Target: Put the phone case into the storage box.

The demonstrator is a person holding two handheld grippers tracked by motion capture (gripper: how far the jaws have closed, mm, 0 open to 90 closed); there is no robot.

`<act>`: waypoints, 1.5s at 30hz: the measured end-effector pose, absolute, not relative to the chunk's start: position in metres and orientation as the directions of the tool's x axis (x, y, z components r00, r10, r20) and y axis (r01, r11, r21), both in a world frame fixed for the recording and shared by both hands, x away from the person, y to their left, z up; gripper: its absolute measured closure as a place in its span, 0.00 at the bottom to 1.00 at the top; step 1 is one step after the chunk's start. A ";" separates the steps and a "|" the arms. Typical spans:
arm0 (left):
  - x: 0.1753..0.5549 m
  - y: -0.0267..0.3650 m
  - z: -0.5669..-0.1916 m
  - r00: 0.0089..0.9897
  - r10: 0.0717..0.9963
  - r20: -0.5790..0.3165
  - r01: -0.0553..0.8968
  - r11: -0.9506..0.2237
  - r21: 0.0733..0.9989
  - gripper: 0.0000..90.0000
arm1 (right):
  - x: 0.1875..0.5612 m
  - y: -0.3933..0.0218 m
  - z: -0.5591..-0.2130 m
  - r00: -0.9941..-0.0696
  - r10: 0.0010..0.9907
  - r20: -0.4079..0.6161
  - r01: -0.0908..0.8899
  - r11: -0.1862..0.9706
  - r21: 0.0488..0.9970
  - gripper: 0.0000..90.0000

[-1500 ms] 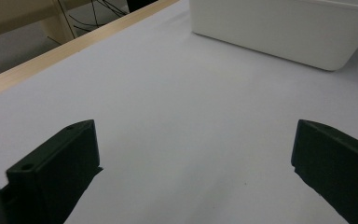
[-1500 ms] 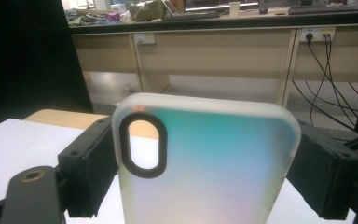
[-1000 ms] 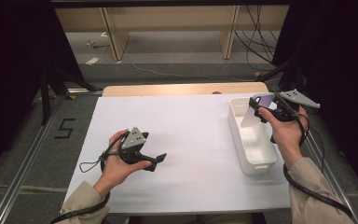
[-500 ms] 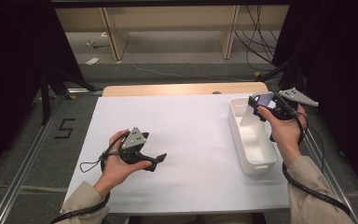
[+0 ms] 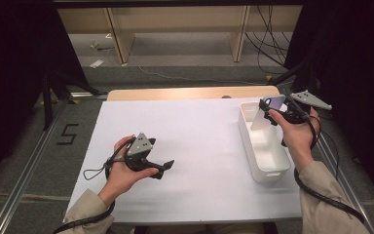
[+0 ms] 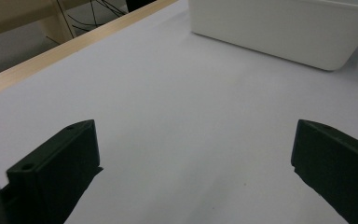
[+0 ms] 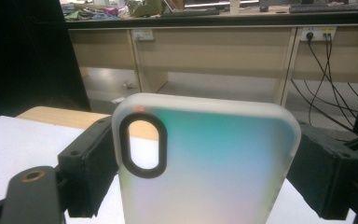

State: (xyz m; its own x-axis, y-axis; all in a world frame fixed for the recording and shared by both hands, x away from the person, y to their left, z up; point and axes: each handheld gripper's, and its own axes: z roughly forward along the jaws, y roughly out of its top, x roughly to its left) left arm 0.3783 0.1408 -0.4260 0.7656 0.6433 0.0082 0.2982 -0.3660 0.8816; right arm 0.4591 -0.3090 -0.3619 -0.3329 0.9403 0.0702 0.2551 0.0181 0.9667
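Phone case [image 7: 205, 163] clamped between right gripper [image 5: 272, 110] fingers above white bin [image 5: 265, 141]; left gripper [image 5: 161, 167] fingers wide open, empty.

From my remote seat I see a grey floor [image 5: 39, 161] around the table [image 5: 195, 126], which has a white top and a light wood edge at the far side. A metal rail [image 5: 29, 170] runs on the floor at the left, and beside it a black number five [image 5: 67, 134] is marked. Behind the table stands a pale wooden bench [image 5: 175, 19] with legs; black cables [image 5: 268, 44] hang there. Dark curtains [image 5: 14, 73] close both sides. The light is soft and even.
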 end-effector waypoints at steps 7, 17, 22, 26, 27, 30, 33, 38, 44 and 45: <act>0.379 0.141 -0.426 0.764 0.645 0.009 0.298 -0.365 0.882 0.01 | 0.461 -0.307 -0.362 -0.332 0.941 0.070 0.256 0.018 0.966 0.20; 0.379 0.142 -0.425 0.761 0.648 0.005 0.300 -0.359 0.884 0.01 | 0.465 -0.307 -0.361 -0.331 0.941 0.068 0.254 0.019 0.967 0.20; 0.379 0.142 -0.425 0.760 0.650 0.004 0.301 -0.358 0.884 0.01 | 0.466 -0.307 -0.360 -0.329 0.942 0.069 0.250 0.017 0.968 0.20; 0.379 0.142 -0.426 0.760 0.650 0.005 0.301 -0.359 0.883 0.01 | 0.468 -0.306 -0.361 -0.328 0.942 0.070 0.255 0.017 0.967 0.20; 0.379 0.142 -0.426 0.760 0.650 0.005 0.301 -0.359 0.884 0.01 | 0.468 -0.306 -0.361 -0.327 0.943 0.068 0.254 0.018 0.967 0.20; 0.379 0.142 -0.426 0.761 0.648 0.005 0.300 -0.360 0.883 0.01 | 0.469 -0.305 -0.361 -0.328 0.942 0.069 0.256 0.019 0.967 0.20; 0.379 0.142 -0.426 0.762 0.648 0.005 0.300 -0.361 0.883 0.01 | 0.470 -0.304 -0.361 -0.329 0.942 0.067 0.257 0.021 0.966 0.20; 0.379 0.142 -0.426 0.761 0.649 0.005 0.301 -0.360 0.883 0.01 | 0.472 -0.303 -0.362 -0.328 0.942 0.063 0.256 0.024 0.966 0.20; 0.379 0.142 -0.426 0.762 0.648 0.005 0.301 -0.361 0.883 0.01 | 0.474 -0.302 -0.363 -0.328 0.943 0.062 0.260 0.028 0.965 0.20; 0.379 0.142 -0.426 0.762 0.648 0.005 0.301 -0.361 0.883 0.01 | 0.474 -0.302 -0.363 -0.328 0.943 0.062 0.260 0.027 0.965 0.20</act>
State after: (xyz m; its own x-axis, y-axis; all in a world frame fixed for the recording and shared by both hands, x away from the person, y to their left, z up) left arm 0.3789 0.1422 -0.4260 0.7619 0.6477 0.0051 0.3007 -0.3608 0.8828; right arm 0.4744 -0.3020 -0.3626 -0.3279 0.9427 0.0619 0.2604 0.0271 0.9651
